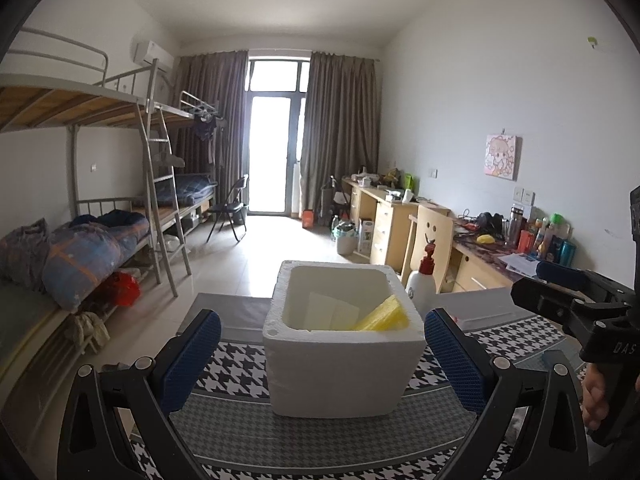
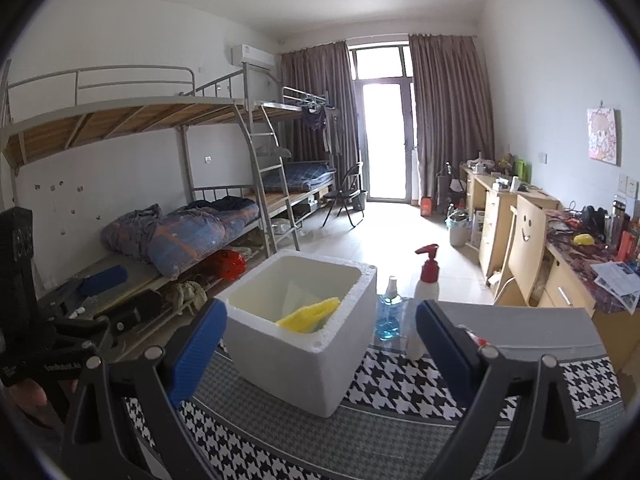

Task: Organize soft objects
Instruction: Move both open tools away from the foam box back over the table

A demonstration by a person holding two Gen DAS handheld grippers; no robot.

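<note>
Room: dormitory with metal bunk beds point(image 1: 100, 128) along the left wall, wooden desks point(image 1: 400, 216) along the right wall, grey curtains around a bright balcony door point(image 1: 274, 136) at the far end.
Surface: table with a black-and-white houndstooth cloth point(image 1: 240, 372) in the near foreground.
Box: white foam box point(image 1: 344, 364) stands upright and open-topped on the cloth, near the middle of the table.
Sponge: yellow sponge point(image 1: 384, 316) lies inside the box, leaning against its right inner wall; flat white pieces lie beside it on the box floor.
Bottles: white pump bottle with a red top point(image 2: 426, 300) stands just right of the box, with a small bottle of blue liquid point(image 2: 389, 312) between it and the box.
Left gripper point(image 1: 322, 354): blue-padded fingers spread wide on either side of the box, holding nothing, apart from its walls.
Right gripper point(image 2: 320, 344): fingers spread wide, empty, the box between them in its view; in the left view its black body sits at the far right with a hand point(image 1: 596, 396) on the handle.
</note>
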